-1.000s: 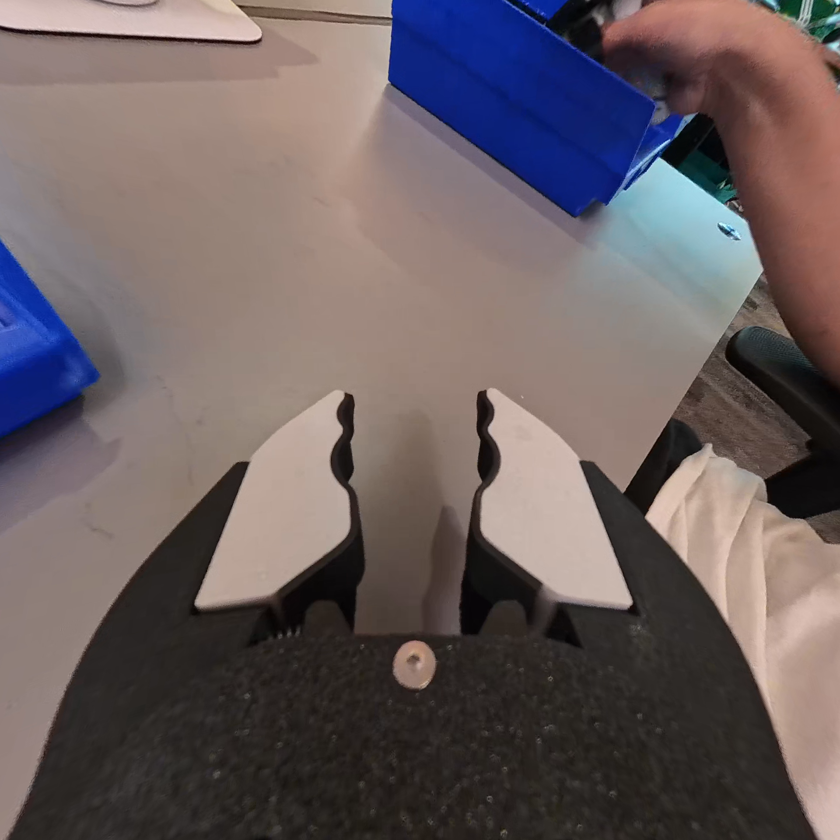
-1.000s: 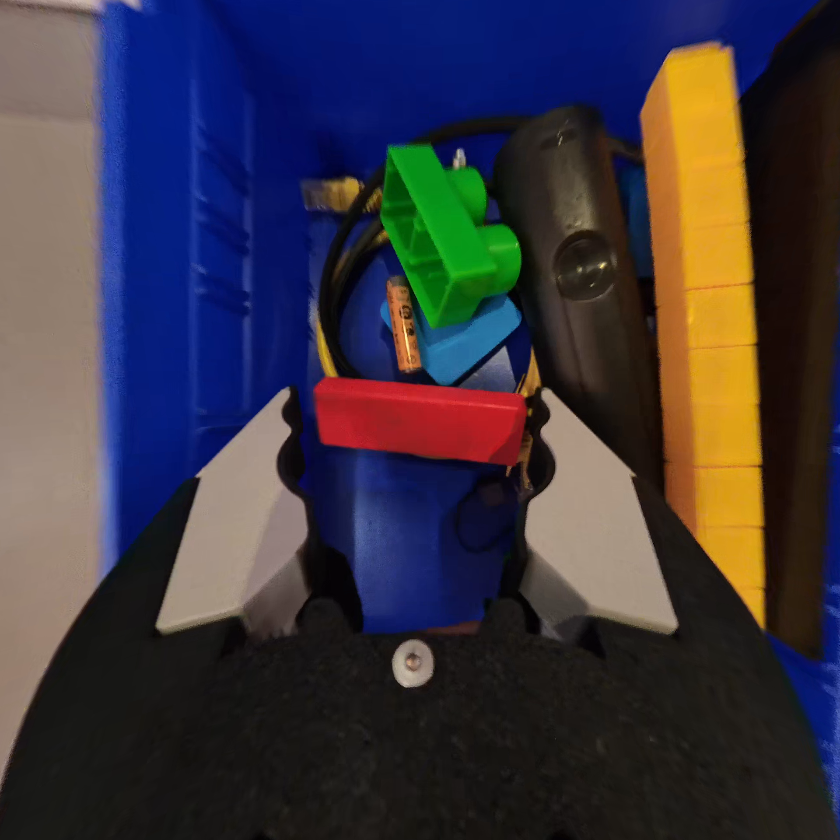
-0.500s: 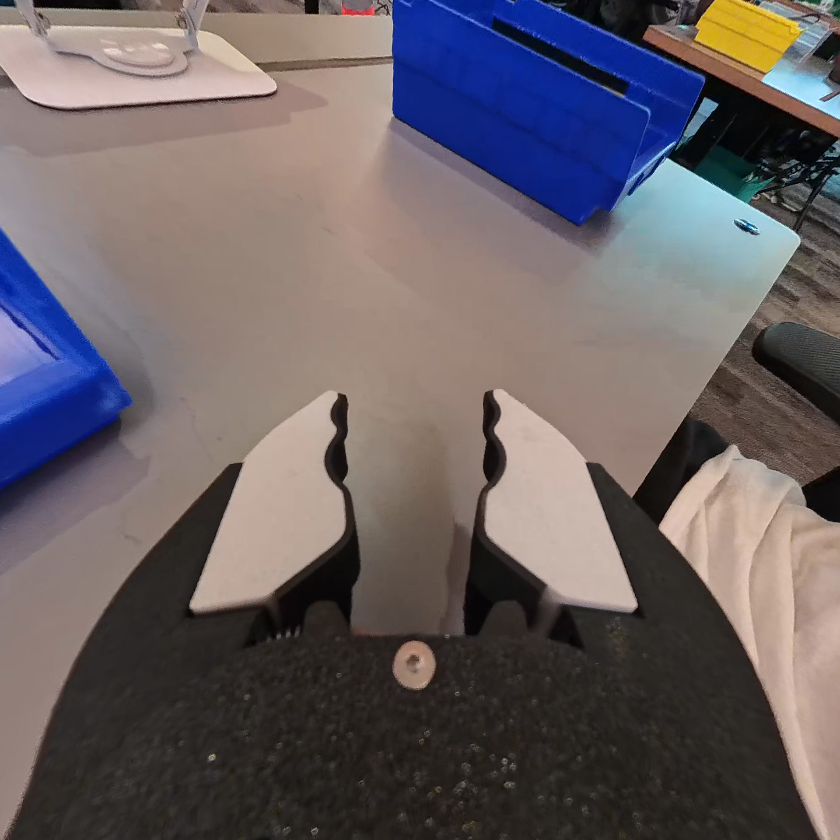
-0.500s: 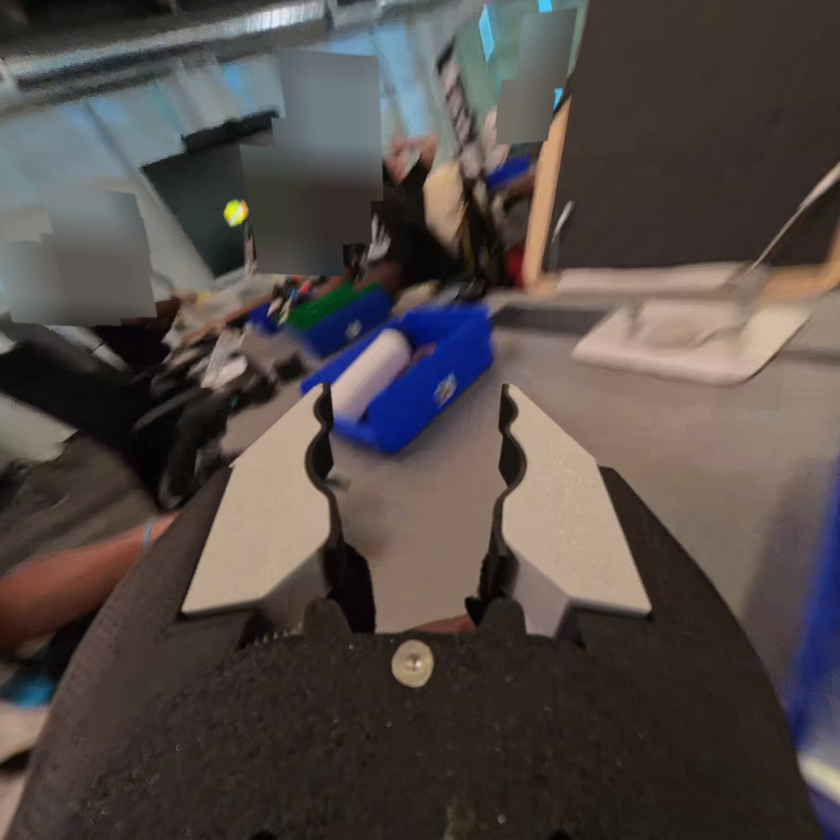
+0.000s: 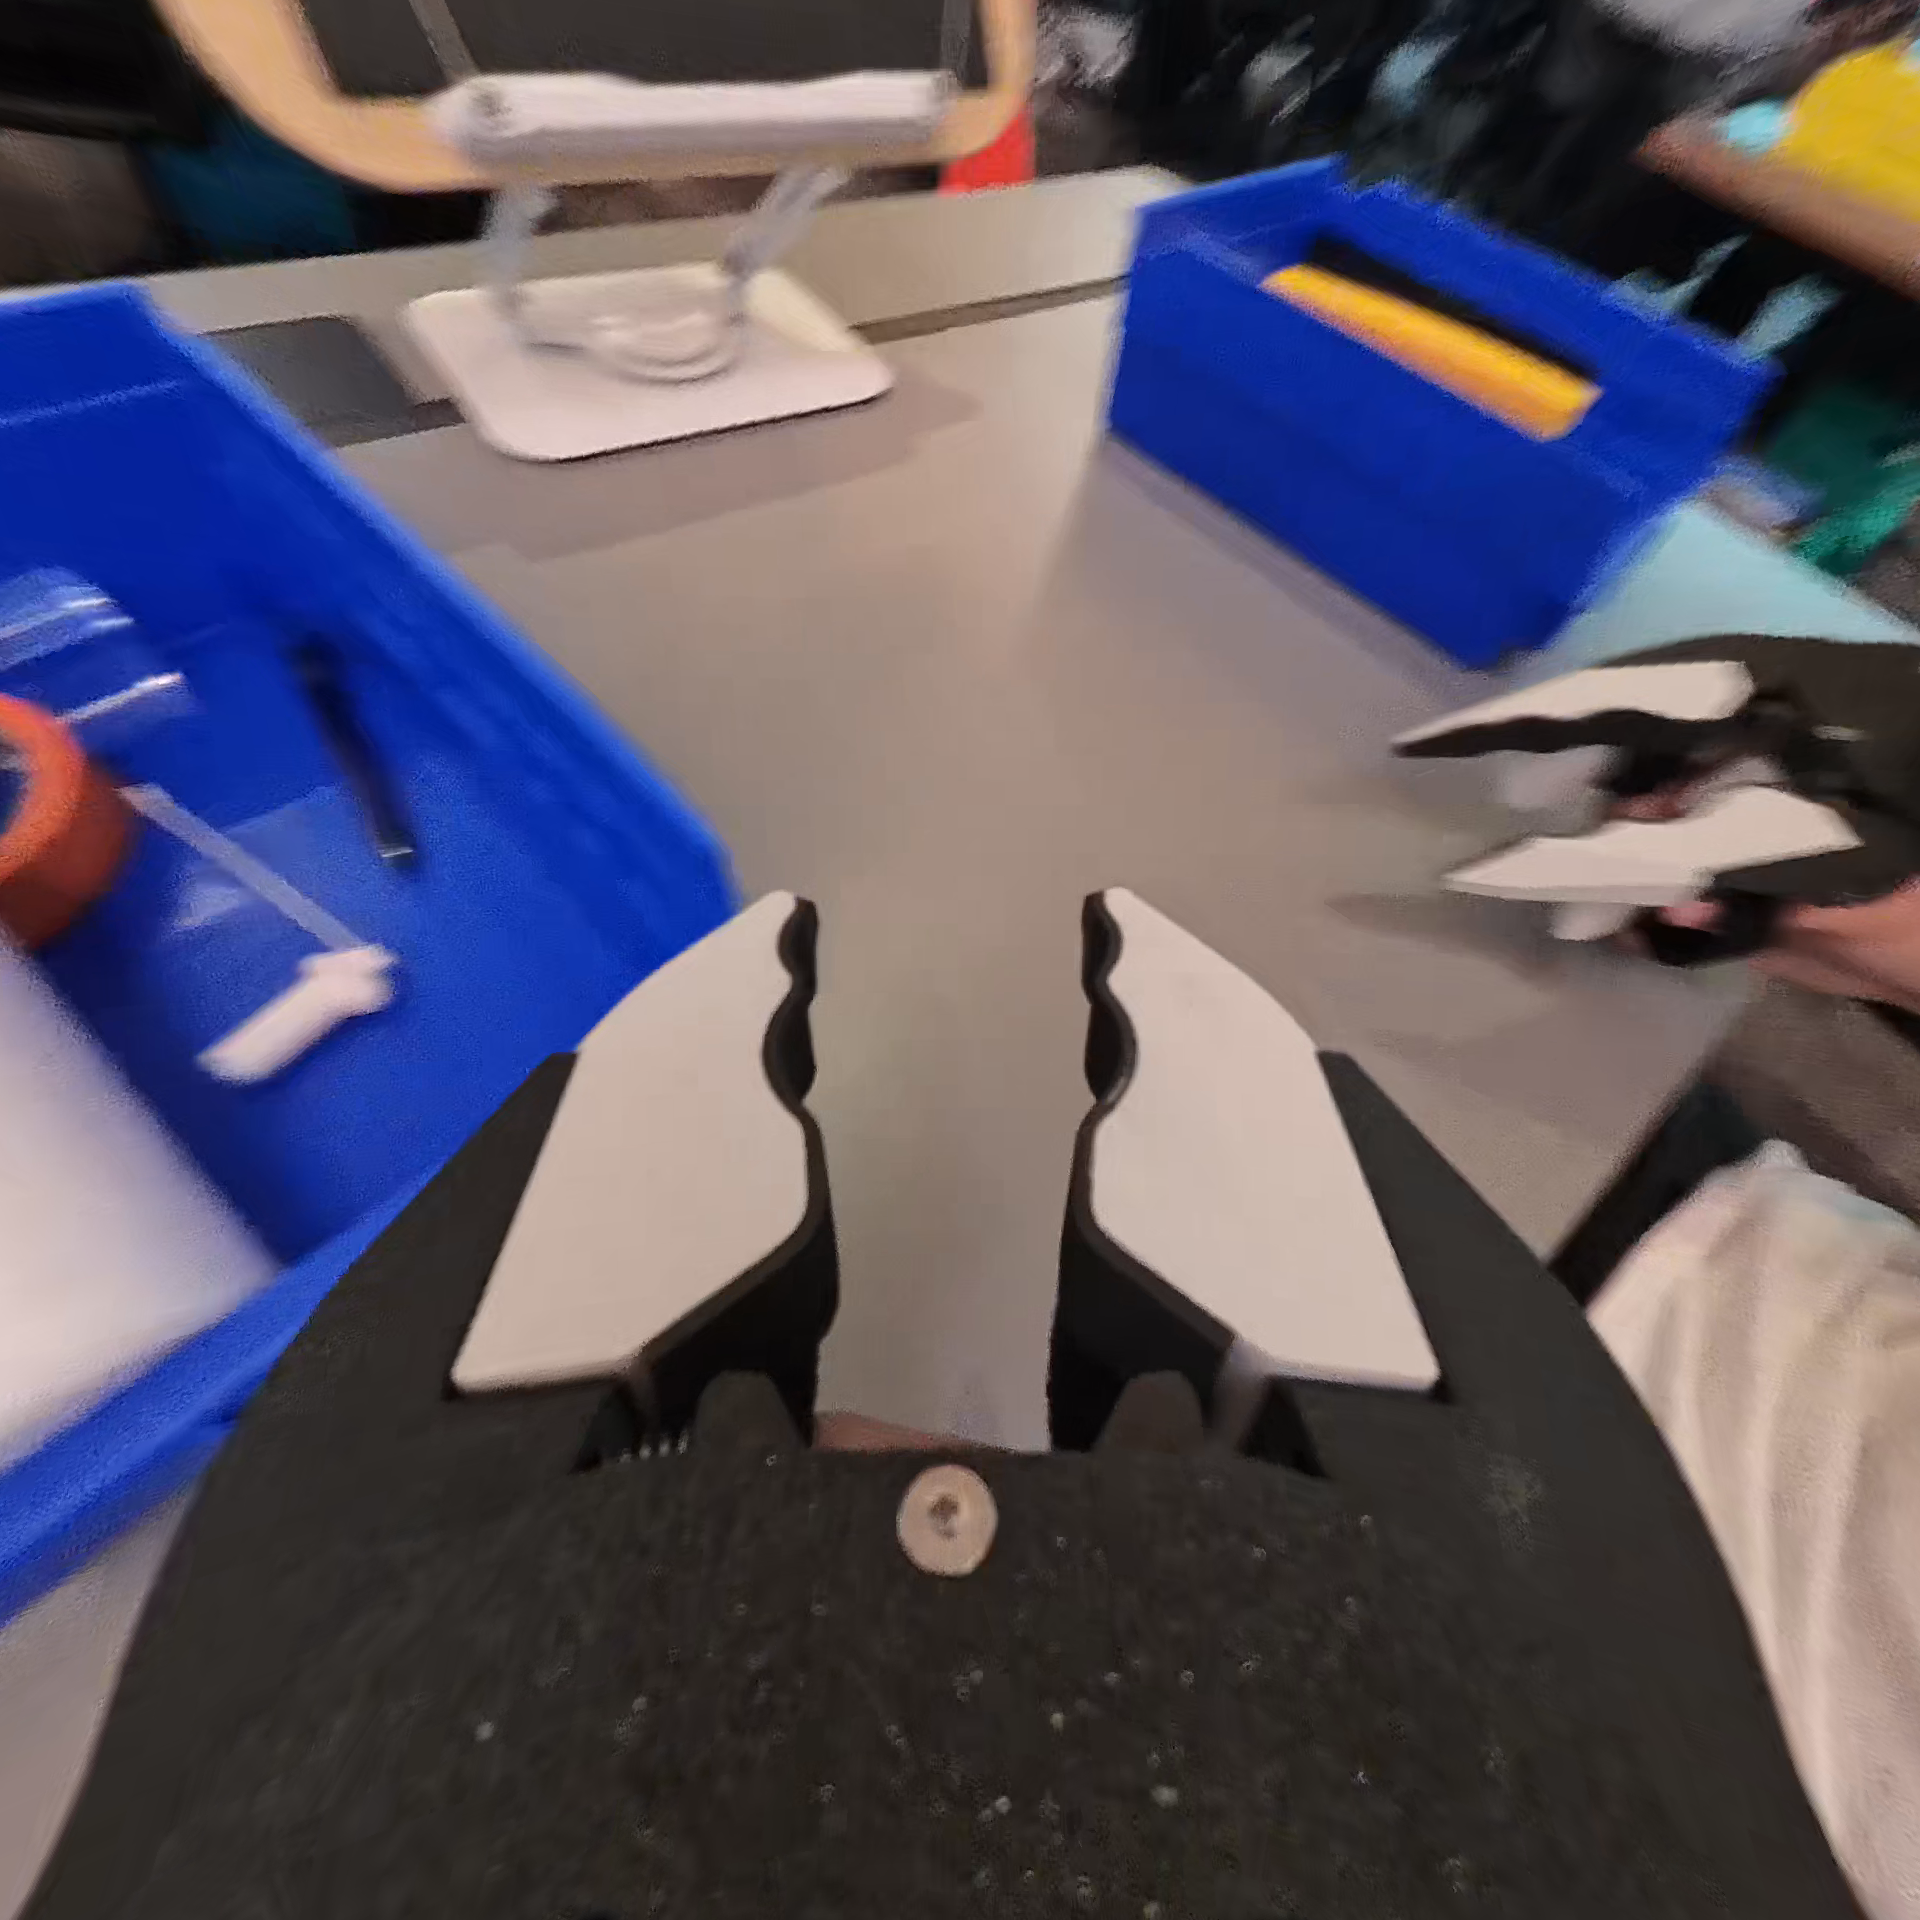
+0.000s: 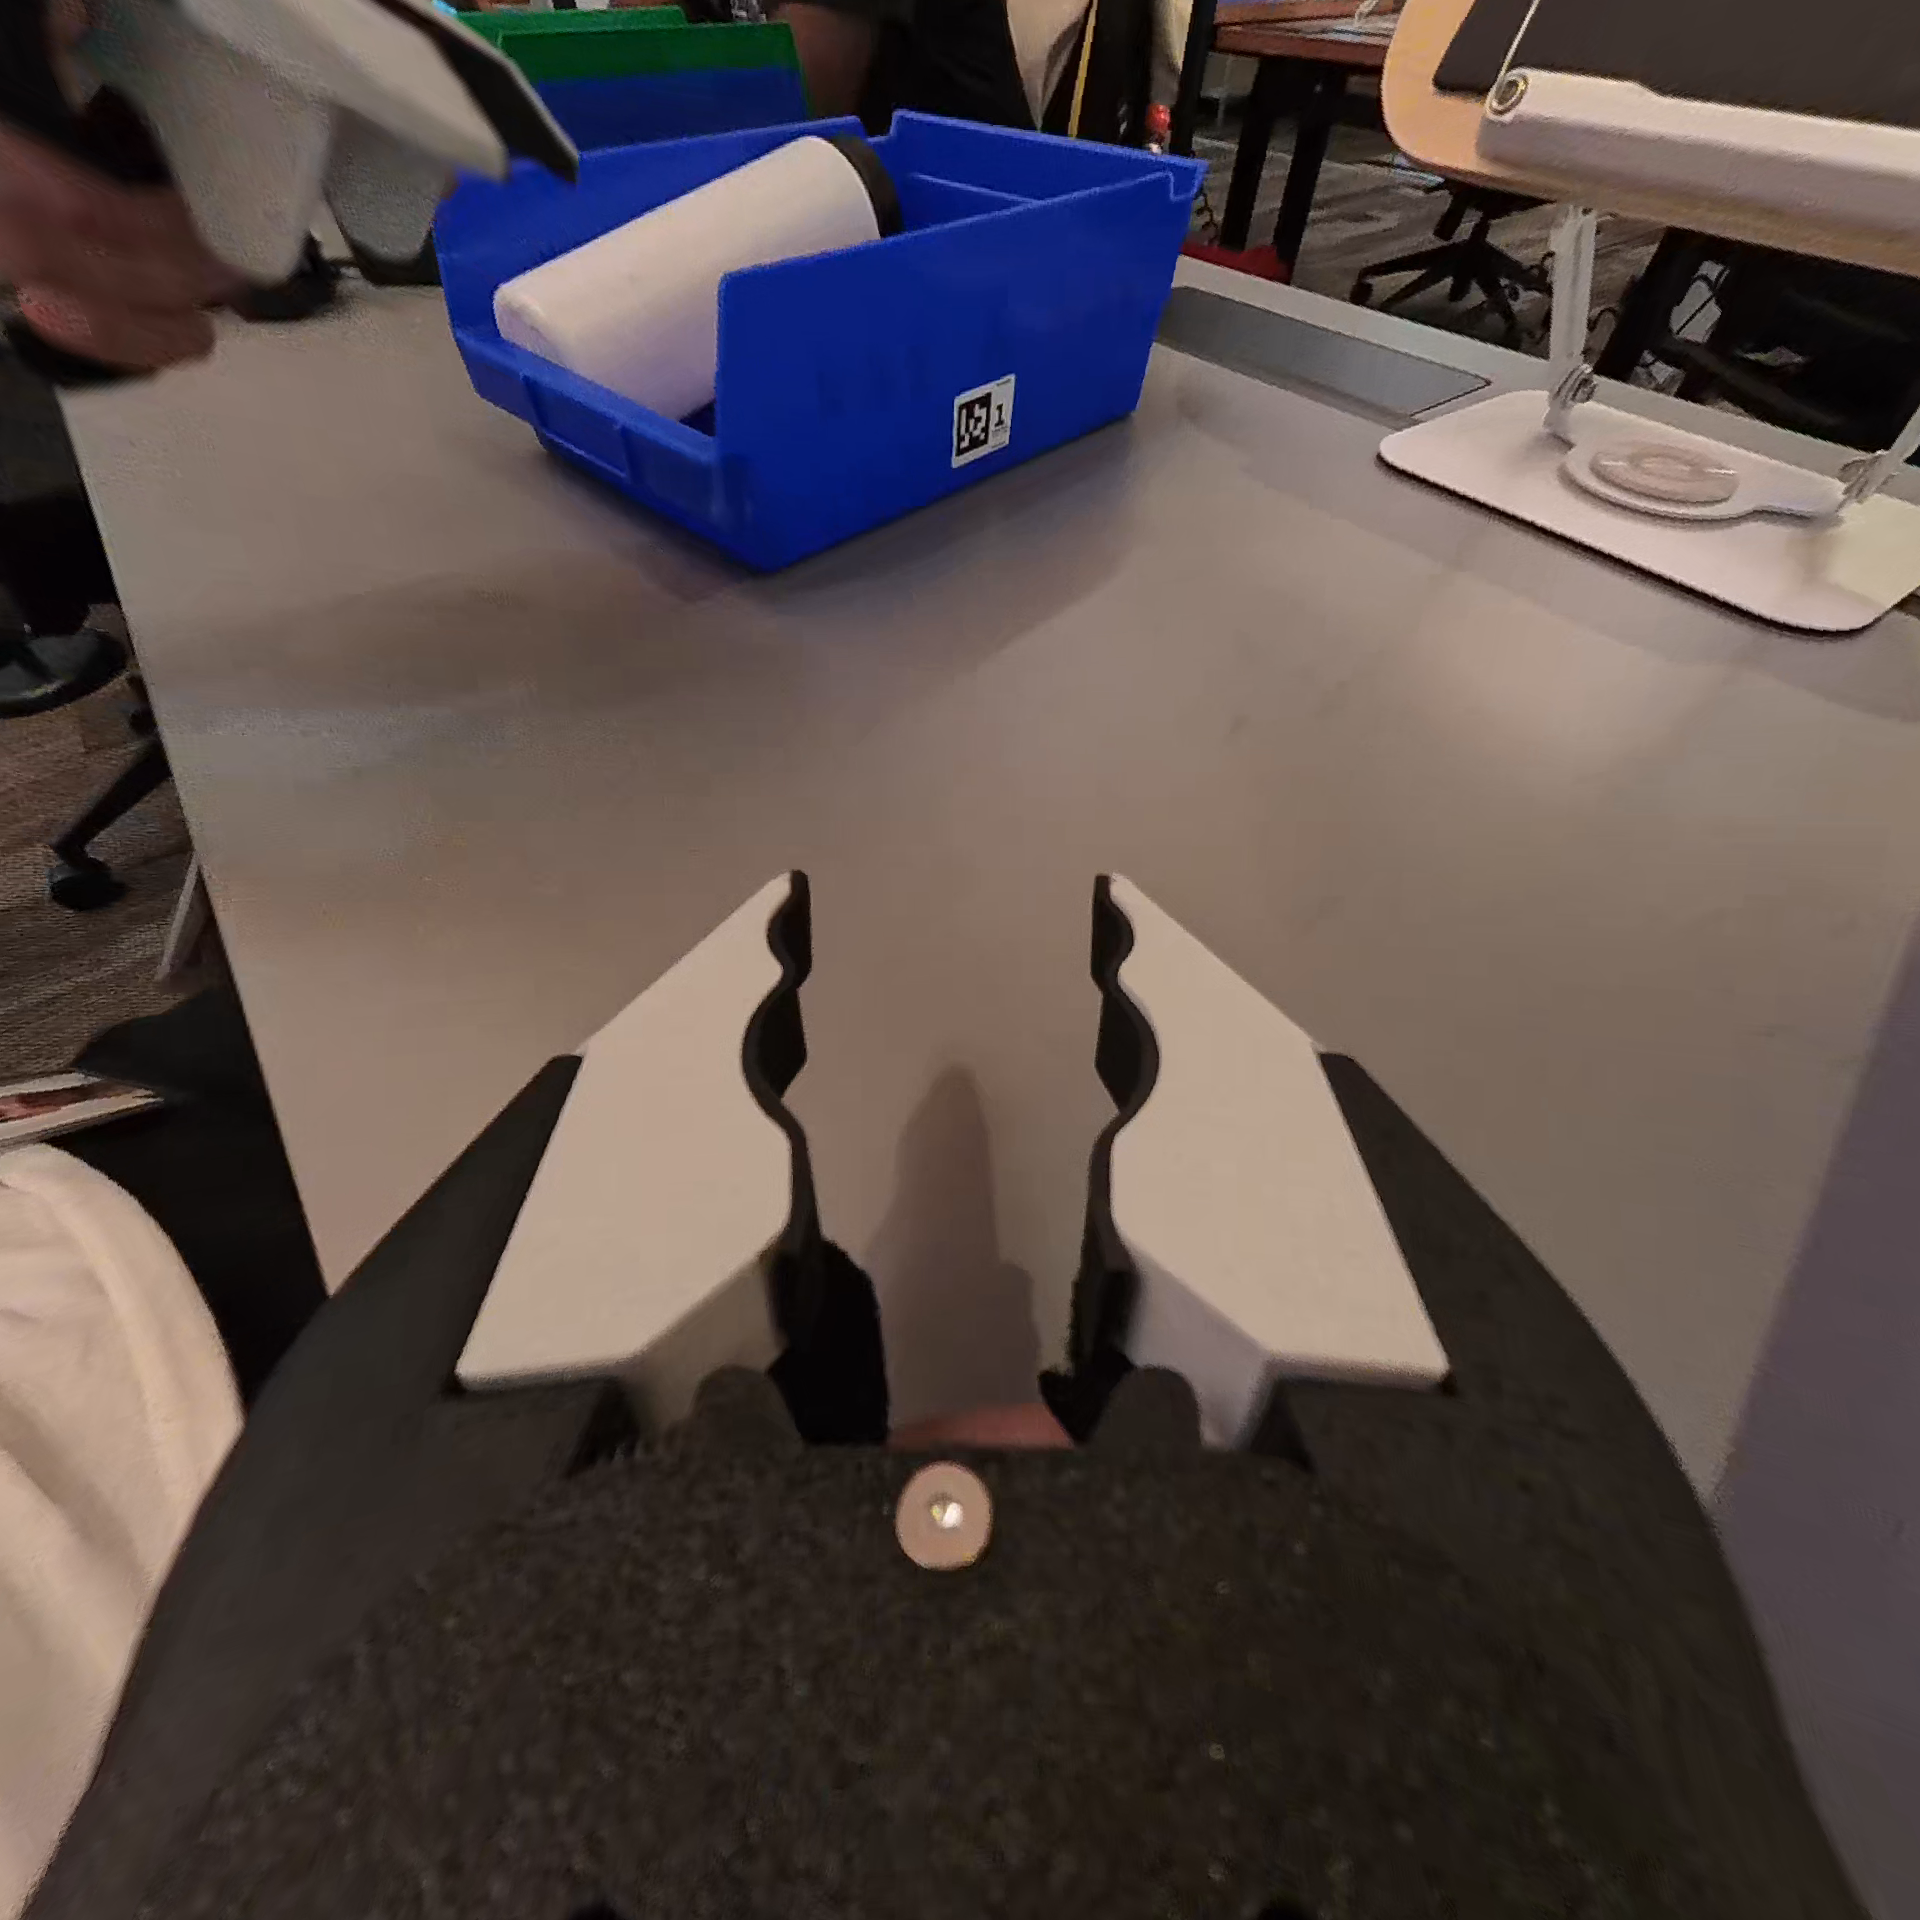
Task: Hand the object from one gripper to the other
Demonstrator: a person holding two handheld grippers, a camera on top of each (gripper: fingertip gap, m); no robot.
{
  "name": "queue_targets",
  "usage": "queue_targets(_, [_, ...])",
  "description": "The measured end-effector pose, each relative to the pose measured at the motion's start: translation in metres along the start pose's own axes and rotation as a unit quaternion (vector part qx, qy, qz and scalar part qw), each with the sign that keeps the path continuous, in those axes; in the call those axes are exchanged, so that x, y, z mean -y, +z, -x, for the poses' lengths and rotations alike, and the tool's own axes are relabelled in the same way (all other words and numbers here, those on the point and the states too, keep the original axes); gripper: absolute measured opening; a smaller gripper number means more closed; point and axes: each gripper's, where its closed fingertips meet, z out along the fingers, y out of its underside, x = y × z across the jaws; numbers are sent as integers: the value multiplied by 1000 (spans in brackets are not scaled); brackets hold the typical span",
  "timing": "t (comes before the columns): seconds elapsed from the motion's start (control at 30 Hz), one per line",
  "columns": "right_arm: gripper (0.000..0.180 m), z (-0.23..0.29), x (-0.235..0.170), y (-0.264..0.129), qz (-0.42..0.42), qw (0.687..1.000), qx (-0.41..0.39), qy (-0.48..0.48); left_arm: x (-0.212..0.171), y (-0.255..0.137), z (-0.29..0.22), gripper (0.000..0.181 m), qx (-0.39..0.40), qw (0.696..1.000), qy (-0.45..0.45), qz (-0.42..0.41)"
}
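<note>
My left gripper (image 5: 945,914) is open and empty, held above the grey table (image 5: 935,665). My right gripper (image 6: 948,894) is also open and empty, low over the table (image 6: 1039,707). It also shows blurred in the left wrist view (image 5: 1425,816) at the right, its fingers apart and pointing left. The left gripper's fingertips (image 6: 488,135) show at the top left of the right wrist view. Neither gripper holds an object. A yellow block (image 5: 1423,343) lies in the far right blue bin (image 5: 1382,457).
A blue bin (image 5: 436,727) at the left holds an orange tape roll (image 5: 47,821), a pen and small white parts. The right wrist view shows it (image 6: 862,416) with a white cylinder (image 6: 686,270). A white stand (image 5: 644,353) is at the back. The table edge is near my white sleeve (image 5: 1766,1403).
My right gripper left the bin of toys, where a red block sat between its fingers, and swung out over the table empty. My left gripper tilted up and turned toward the left bin.
</note>
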Motion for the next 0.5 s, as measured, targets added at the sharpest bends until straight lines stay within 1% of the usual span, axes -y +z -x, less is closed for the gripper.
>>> queue_targets(0.03, [54, -2, 0, -1, -1, 1000, -1, 3, 7, 0, 18, 46, 18, 1000, -9, 16])
queue_targets(0.1, [54, -3, 1, -3, -7, 1000, 4, 19, 24, 7, 58, 48, 52, 997, -40, 31])
queue_targets(0.13, [54, -5, 2, -4, -10, 1000, 4, 29, 29, 15, 81, 49, 74, 995, -58, 44])
queue_targets(0.2, [54, -9, 3, -7, -15, 999, 2, 45, 30, 36, 117, 53, 104, 986, -82, 97])
queue_targets(0.27, [54, -13, 3, -8, -19, 998, 1, 56, 18, 64, 143, 59, 120, 973, -101, 172])
queue_targets(0.37, [54, -18, 1, -9, -16, 997, 1, 74, -14, 95, 175, 59, 169, 928, -131, 304])
queue_targets(0.4, [54, -18, 1, -9, -16, 997, 2, 78, -21, 104, 181, 59, 177, 919, -134, 325])
queue_targets(0.5, [54, -19, 0, -8, -16, 996, 7, 87, -33, 122, 192, 58, 192, 905, -134, 354])
